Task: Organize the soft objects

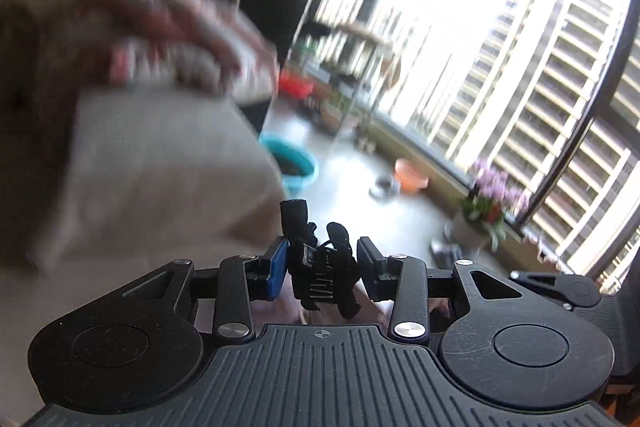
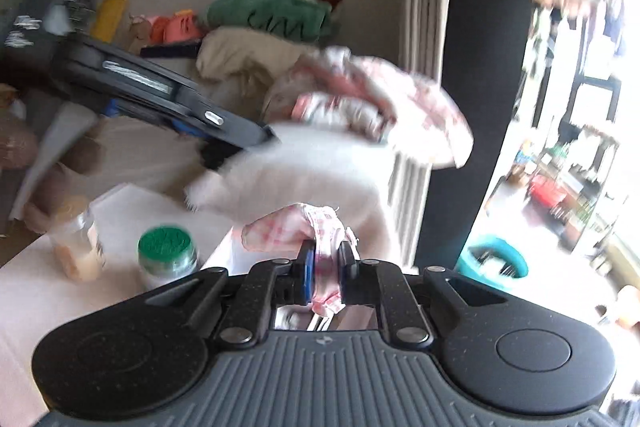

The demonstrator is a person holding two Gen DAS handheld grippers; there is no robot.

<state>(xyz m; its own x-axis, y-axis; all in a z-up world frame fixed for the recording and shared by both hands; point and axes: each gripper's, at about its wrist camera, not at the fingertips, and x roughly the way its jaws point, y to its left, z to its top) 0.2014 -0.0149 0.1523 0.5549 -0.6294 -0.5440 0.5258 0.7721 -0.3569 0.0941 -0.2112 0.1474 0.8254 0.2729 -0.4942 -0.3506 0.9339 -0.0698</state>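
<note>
My right gripper [image 2: 325,259] is shut on a pink-and-white checked cloth [image 2: 288,229], pinched between the pads and bunched over the fingertips. My left gripper [image 1: 323,259] holds a black strappy thing [image 1: 320,259] between its pads, with its jaws partly apart. In the right wrist view the left gripper [image 2: 224,147] reaches in from the left toward a white pillow [image 2: 304,171]. A crumpled pink-and-white cloth [image 2: 372,103] lies on top of the pillow. The same cloth [image 1: 176,39] and pillow [image 1: 160,163] show blurred in the left wrist view.
A beige blanket [image 2: 244,55] and a green one [image 2: 272,13] are piled behind on the sofa. A green-lidded jar [image 2: 168,251] and a plastic cup [image 2: 78,243] stand on a white table [image 2: 48,291]. A teal basin [image 1: 294,163] sits on the floor by the window.
</note>
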